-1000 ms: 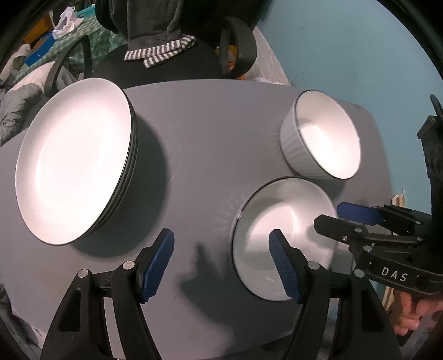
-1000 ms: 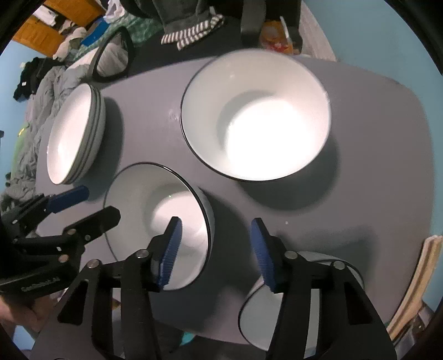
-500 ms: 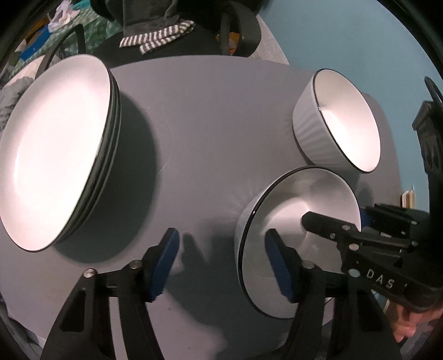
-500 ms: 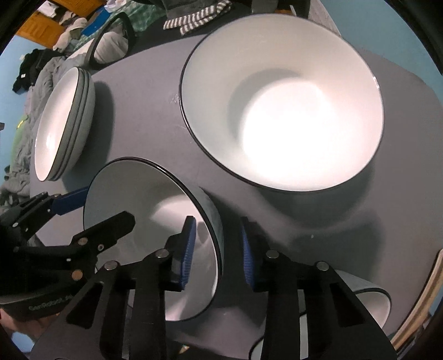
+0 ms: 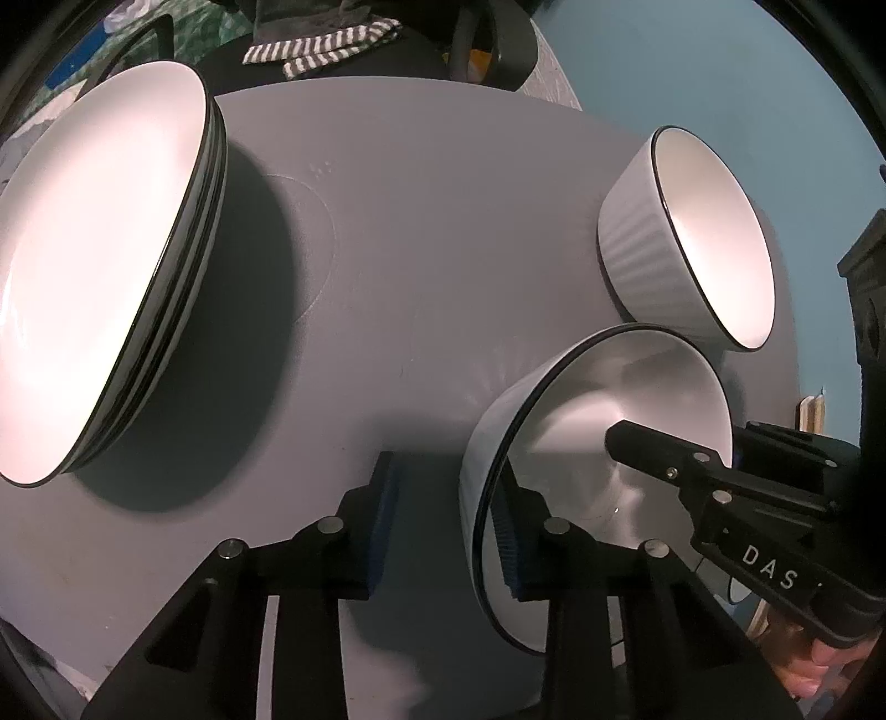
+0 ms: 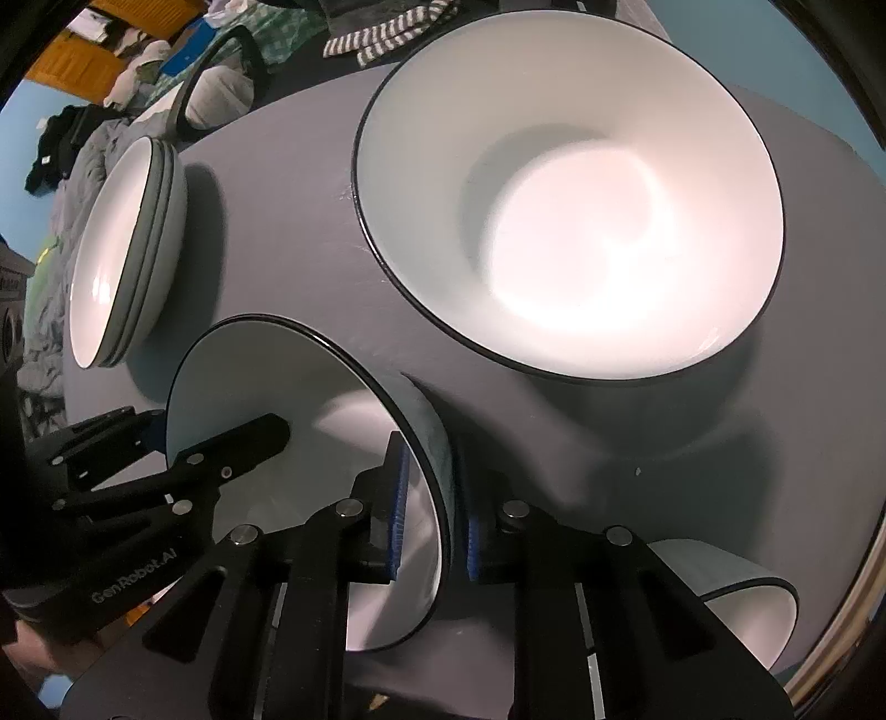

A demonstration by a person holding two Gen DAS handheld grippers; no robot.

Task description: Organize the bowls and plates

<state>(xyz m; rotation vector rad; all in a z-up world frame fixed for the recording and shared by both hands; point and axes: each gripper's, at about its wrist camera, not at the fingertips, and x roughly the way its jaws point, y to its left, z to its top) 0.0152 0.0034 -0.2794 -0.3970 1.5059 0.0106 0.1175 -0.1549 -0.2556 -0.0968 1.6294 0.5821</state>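
**Both tongs on one bowl**

A grey table carries white dishes with dark rims. The near bowl sits close to the table's near edge, and both tools work on it from opposite sides.

The left tongs straddle the bowl's left wall: one blue pad inside, the other outside with a gap between it and the wall. Its jaws are closing and stand fairly narrow; the outer pad does not yet press on the wall.

The right tongs straddle the bowl's right wall, one pad inside, one outside, both close against the rim. Its jaws are closing and nearly pinch the wall; whether the pads already press cannot be told for sure, but they appear to touch it.

A stack of plates rests at the far left of the table, well apart from the near bowl. A ribbed bowl stands just beyond the near bowl, on its right. A third bowl shows at the near right edge in the right wrist view. A striped cloth lies beyond the table's far edge.
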